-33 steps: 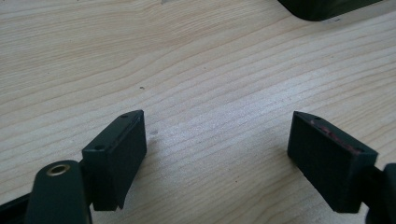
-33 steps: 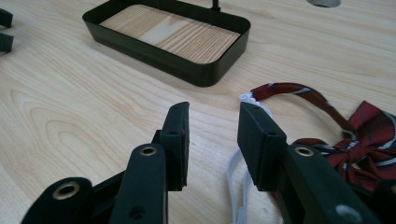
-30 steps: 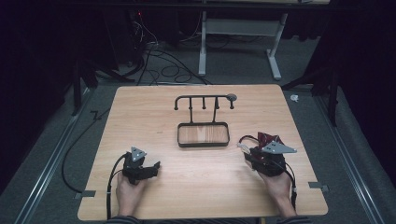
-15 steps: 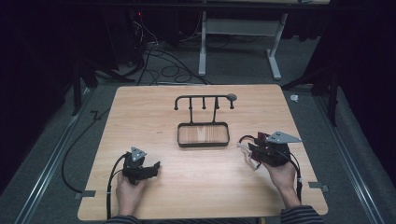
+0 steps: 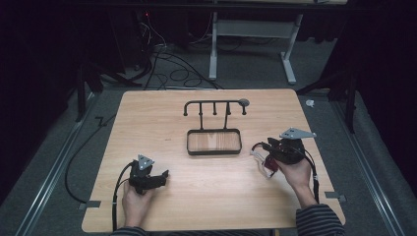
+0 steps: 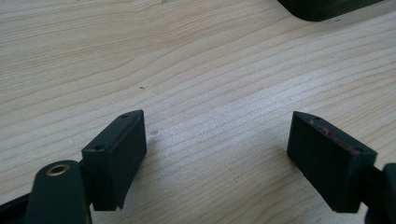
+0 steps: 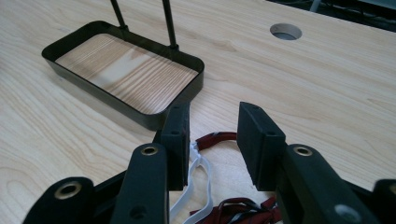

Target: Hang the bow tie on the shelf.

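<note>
The right gripper (image 5: 263, 152) has moved right and up, jaws half spread over the cords (image 7: 224, 205), gripping nothing; left gripper (image 5: 160, 176) rests, spread wide.

No lettering, label, brand, number or sign is readable anywhere: the wooden worktop (image 5: 162, 123), the black tray (image 7: 121, 70) and the black rack (image 5: 215, 104) carry no legible marks.

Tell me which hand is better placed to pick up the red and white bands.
Right. The right tongs hang open directly over the bands, beside the tray. The left tongs sit open over bare table, far from them.
</note>
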`<state>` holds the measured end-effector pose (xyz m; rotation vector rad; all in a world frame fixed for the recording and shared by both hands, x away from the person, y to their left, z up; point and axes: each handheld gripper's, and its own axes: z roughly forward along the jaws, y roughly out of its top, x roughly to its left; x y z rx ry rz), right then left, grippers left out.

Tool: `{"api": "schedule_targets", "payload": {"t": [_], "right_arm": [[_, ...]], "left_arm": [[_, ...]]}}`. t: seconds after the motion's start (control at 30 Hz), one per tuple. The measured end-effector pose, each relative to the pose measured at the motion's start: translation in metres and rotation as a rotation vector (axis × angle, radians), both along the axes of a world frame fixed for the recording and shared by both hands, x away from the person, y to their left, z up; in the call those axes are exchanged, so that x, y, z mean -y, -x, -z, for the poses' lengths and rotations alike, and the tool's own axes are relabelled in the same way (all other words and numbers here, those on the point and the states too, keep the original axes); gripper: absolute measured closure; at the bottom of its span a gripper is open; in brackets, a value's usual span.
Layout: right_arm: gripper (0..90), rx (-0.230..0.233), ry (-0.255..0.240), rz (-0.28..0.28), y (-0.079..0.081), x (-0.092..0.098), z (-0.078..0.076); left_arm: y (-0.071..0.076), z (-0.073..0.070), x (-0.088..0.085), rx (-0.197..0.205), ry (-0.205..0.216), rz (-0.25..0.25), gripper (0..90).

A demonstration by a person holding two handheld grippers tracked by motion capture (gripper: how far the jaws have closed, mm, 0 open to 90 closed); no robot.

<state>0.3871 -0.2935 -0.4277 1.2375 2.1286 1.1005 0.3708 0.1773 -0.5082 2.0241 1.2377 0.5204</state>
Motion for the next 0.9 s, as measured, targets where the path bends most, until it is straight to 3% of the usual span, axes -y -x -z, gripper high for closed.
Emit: {"api": "schedule_targets", "payload": {"t": [0.5, 0.9], "right_arm": [[66.2, -0.07, 0.04, 0.009, -0.028, -0.001, 0.008], [66.2, -0.145, 0.056, 0.026, -0.047, -0.003, 0.028]], "left_arm": [[0.0, 0.0, 0.0, 0.0, -0.001, 0.0, 20.3], [0.0, 0.0, 0.0, 0.0, 0.0, 0.0, 20.3]]}}
